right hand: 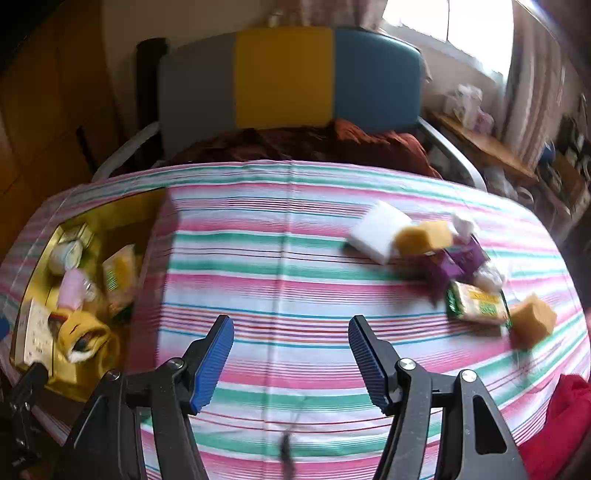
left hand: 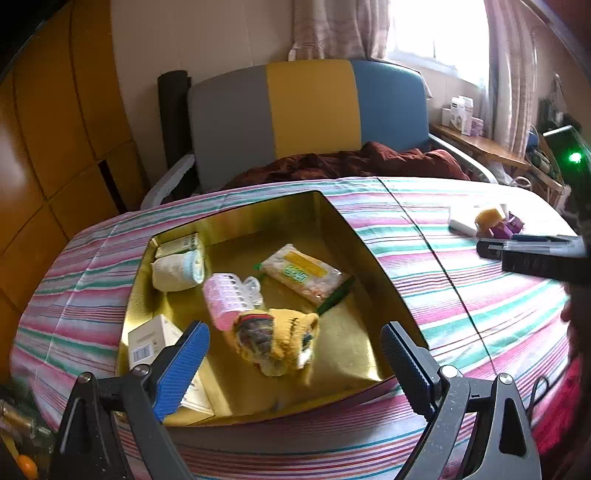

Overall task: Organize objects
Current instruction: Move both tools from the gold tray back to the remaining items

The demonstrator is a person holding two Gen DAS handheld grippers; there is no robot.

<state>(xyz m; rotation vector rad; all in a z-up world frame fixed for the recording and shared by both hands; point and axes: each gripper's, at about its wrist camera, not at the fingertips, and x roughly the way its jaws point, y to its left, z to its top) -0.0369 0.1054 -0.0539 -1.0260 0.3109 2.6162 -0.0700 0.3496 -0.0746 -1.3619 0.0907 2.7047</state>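
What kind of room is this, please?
Most likely a bedroom or care room in a home: a bed with a padded headboard and side rails, rumpled bedding, and a curtained window. The striped cloth seems to cover an overbed table.

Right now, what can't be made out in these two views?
- Right wrist view: purple items are motion-blurred; kind unclear.
- Right wrist view: gold box is cut off at the left edge.
- Left wrist view: white carton is partly hidden by the left gripper.
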